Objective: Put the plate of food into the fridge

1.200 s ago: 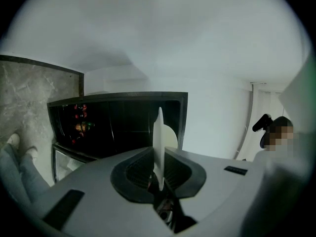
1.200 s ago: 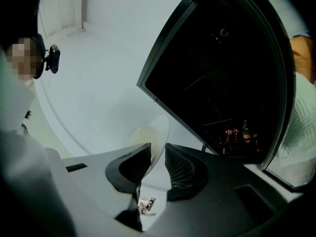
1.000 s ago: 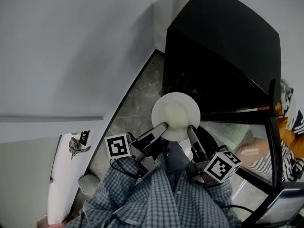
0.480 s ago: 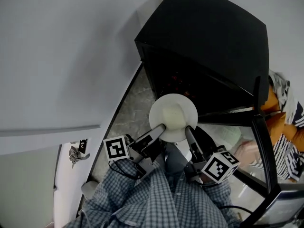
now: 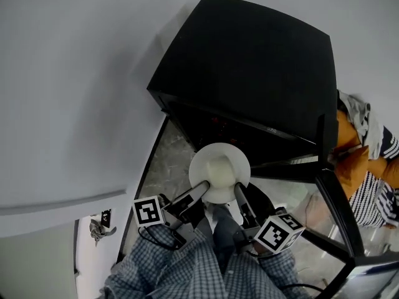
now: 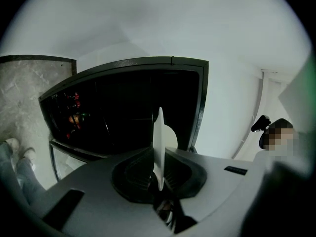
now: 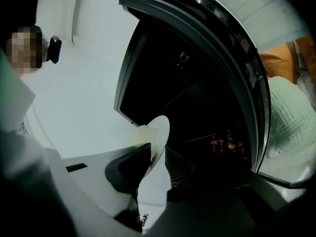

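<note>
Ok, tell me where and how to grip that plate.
By its thin near rim, from the person's side, one jaw above and one below: the plate lies flat with food heaped mid-plate. The left gripper and right gripper hold it so.

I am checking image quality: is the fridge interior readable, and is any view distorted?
Head view: the fridge interior is almost black, while the plate is bright white. Left gripper view and right gripper view: strong fisheye bending, black corners, dim interior.

Checked shirt sleeves (image 5: 187, 270); grey left gripper (image 5: 202, 187), right gripper (image 5: 238, 189); black-white marker cubes (image 5: 148, 211); black cable (image 5: 147, 236).
</note>
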The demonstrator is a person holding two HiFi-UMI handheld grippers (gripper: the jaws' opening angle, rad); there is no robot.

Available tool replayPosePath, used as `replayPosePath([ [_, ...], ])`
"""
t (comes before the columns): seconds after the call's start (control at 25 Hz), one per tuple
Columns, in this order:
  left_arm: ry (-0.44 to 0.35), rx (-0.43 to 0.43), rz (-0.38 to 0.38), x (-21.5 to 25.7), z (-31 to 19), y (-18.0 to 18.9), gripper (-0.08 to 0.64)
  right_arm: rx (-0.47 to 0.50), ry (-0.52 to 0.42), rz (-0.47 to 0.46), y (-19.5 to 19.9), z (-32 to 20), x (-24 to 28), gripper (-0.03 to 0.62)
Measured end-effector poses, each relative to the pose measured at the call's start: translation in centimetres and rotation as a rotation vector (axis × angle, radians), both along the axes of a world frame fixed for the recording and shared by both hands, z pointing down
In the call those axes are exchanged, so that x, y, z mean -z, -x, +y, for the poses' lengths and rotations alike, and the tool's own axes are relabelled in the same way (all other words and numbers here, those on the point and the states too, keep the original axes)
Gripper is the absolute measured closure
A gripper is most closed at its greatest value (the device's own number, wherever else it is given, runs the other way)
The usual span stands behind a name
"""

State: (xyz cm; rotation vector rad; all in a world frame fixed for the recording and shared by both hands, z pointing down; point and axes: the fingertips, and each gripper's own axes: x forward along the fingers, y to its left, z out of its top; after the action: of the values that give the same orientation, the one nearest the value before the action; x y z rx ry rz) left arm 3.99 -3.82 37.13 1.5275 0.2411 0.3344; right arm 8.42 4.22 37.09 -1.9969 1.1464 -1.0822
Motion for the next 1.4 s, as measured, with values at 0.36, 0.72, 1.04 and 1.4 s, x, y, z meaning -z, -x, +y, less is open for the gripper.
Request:
replayPosePath([
  [0.36, 0.006, -0.034, -0.008, -2.6, -1.3, -1.4, 0.525, -0.085, 0.018, -0.019, -1.2, -1.1, -2.7, 0.497],
  [0.72, 0.019, -0.066, -0.009, -5.5, -2.5, -2.7, 0.525, -0.148, 0.034, -0.017, -2.2, -2.2, -5.5, 0.497],
  [1.04, 0.027, -0.056, -0.017, -8.4, -3.3, -4.1, 0.525, -0.189, 0.037, 0.009, -3.9, -3.0, -7.9, 0.500],
  [1.4, 0.035, -0.031, -0.006, -11.1, -3.7, -6.0, 0.525, -0.230, 0.067, 0.034, -6.0, -3.5, -10.2, 0.502],
])
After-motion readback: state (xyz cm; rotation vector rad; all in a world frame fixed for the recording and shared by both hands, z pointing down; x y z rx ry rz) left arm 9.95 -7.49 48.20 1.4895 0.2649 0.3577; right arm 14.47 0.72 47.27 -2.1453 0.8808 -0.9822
